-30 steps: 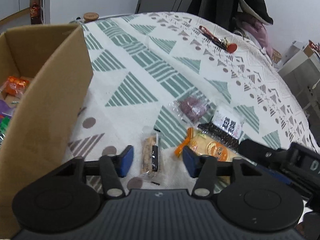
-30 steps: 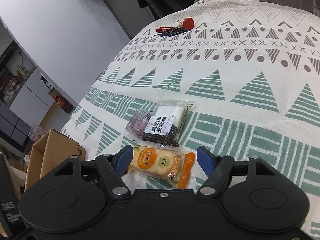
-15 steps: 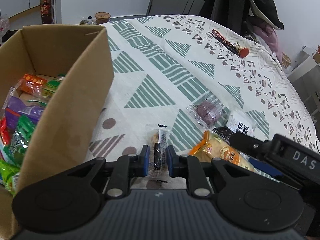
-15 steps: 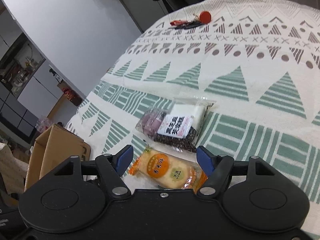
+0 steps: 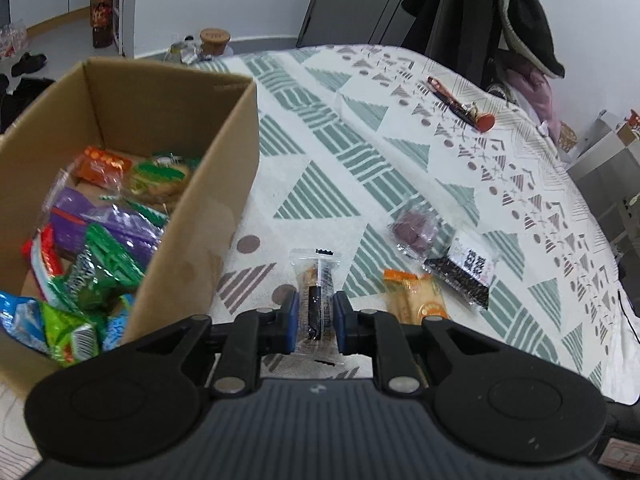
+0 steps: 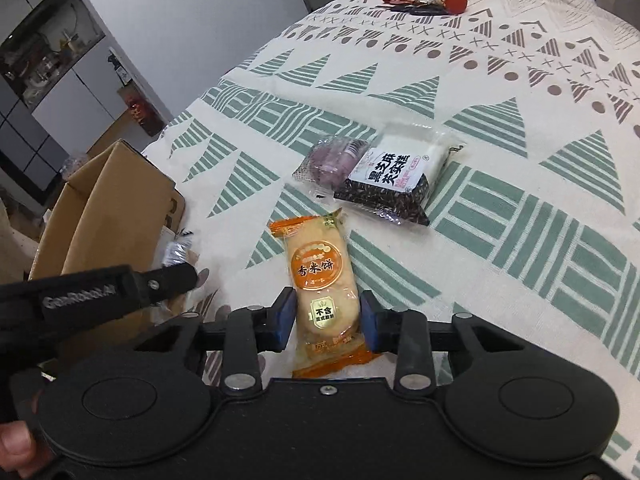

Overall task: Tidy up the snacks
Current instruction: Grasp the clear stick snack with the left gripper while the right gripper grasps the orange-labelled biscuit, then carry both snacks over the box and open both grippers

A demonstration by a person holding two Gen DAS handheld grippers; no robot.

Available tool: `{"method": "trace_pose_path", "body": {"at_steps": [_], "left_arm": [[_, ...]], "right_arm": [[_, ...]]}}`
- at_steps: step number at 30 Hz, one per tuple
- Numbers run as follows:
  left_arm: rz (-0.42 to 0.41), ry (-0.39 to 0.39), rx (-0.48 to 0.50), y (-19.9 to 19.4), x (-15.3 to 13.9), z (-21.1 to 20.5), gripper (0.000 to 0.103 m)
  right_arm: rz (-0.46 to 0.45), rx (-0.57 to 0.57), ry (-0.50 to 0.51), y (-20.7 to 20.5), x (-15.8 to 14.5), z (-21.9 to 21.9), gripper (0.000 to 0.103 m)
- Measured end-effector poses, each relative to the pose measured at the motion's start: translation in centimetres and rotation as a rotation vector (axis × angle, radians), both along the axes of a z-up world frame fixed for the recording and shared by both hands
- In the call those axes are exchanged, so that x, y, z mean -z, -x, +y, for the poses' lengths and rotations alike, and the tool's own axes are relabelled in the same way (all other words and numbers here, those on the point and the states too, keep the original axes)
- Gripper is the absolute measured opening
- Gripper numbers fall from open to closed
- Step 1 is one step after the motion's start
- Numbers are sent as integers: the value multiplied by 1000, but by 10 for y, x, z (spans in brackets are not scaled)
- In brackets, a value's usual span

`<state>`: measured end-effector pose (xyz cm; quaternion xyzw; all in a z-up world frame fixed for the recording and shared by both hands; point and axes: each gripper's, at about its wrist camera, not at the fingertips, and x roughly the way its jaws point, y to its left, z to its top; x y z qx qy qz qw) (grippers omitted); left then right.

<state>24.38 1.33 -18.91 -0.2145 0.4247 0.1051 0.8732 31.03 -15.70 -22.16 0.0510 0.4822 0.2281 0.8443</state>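
Note:
My left gripper [image 5: 316,320] is shut on a clear-wrapped snack bar [image 5: 318,280], just right of the open cardboard box [image 5: 240,184] that holds several snack packets. In the right wrist view my right gripper [image 6: 328,320] is shut on an orange rice cracker packet [image 6: 320,272], which lies lengthwise between its blue pads on the patterned cloth. The same packet [image 5: 416,296] shows at the right of the left view. The left gripper's black body [image 6: 120,292] reaches in front of the box [image 6: 120,208] in the right view.
A purple snack [image 6: 336,156] and a black sesame packet [image 6: 394,176] lie side by side beyond the cracker, also the purple snack [image 5: 414,230] and sesame packet [image 5: 468,270]. Keys with a red tag [image 5: 460,106] lie far back. A fingertip [image 6: 12,448] shows at bottom left.
The left gripper shut on the snack bar and rose, so the box's inside now shows. The right gripper moved onto the rice cracker packet and its fingers narrowed onto it.

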Motion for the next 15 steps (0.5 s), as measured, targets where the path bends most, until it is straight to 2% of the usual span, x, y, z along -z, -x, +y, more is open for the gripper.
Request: {"method": "trace_pose_path", "body": {"at_steps": [3, 8, 11, 15], "left_arm": [[-20, -3, 11, 7, -10, -1, 17], [-48, 6, 15, 20, -30, 3, 17], [-62, 49, 2, 27, -44, 12, 17], [-98, 33, -24, 35, -60, 24, 17]], "right_arm": [[-30, 18, 9, 7, -9, -2, 33], [-65, 57, -52, 17, -28, -9, 33], [-78, 80, -83, 22, -42, -11, 33], [-88, 117, -143, 29, -59, -9, 33]]}}
